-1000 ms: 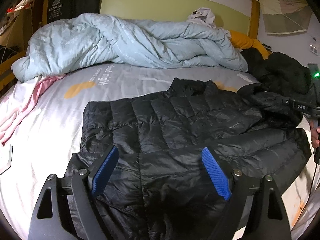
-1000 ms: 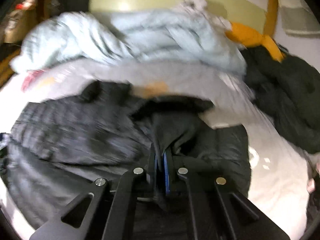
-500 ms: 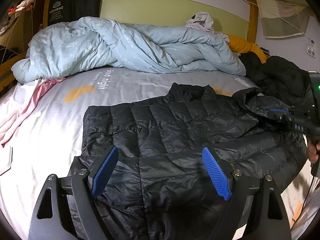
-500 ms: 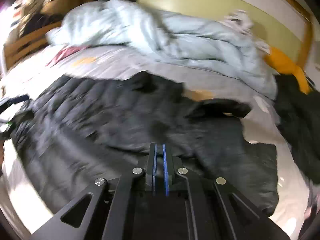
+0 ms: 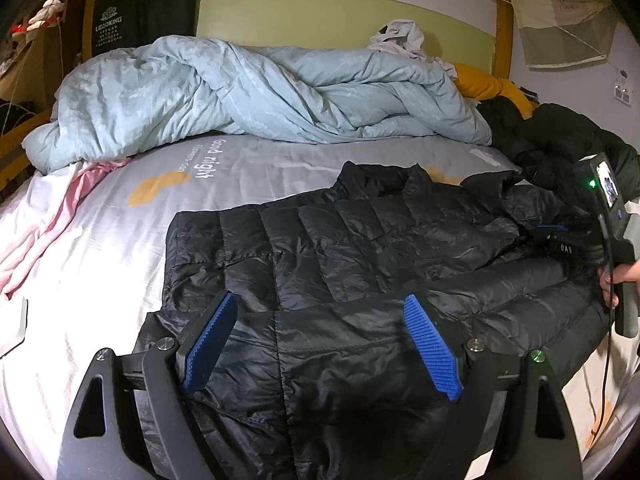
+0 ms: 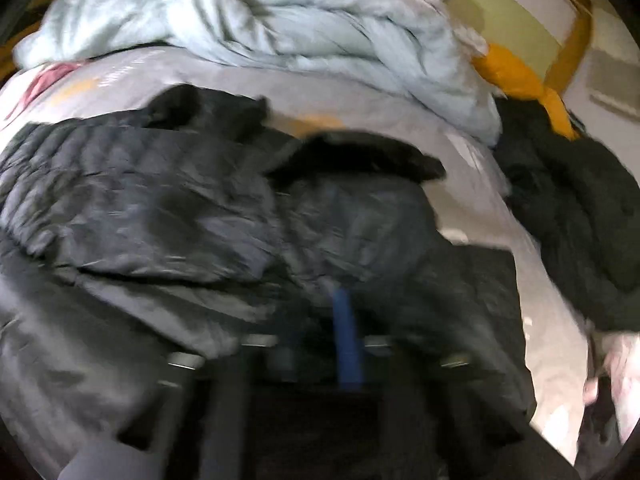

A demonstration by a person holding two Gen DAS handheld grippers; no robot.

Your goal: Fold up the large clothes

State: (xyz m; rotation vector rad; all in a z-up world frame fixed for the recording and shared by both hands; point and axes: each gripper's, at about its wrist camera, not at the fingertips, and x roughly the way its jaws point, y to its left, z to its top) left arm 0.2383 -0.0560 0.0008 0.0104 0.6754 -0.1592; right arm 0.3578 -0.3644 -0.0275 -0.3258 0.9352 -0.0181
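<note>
A black quilted puffer jacket [image 5: 340,240] lies spread on the bed, collar toward the far side. My left gripper [image 5: 320,304] hovers open over its near hem, blue pads wide apart with nothing between them. My right gripper [image 5: 554,226] sits low on the jacket's right sleeve area, held by a hand [image 5: 620,276]. In the blurred right wrist view the right gripper [image 6: 344,300] is shut, its blue pads together just above the jacket [image 6: 160,208]. The blur hides whether any fabric is pinched. The sleeve cuff [image 6: 360,152] lies folded onto the jacket's body.
A crumpled light blue duvet [image 5: 240,92] fills the far side of the bed. A pile of dark clothes [image 5: 560,132] and a yellow item [image 5: 492,88] sit at the right. Pink cloth [image 5: 48,220] lies on the grey sheet [image 5: 100,260] at the left.
The right gripper has swung and dropped lower over the jacket's right side. The sleeve that draped over it a second ago now lies on the jacket. The left gripper has stayed put.
</note>
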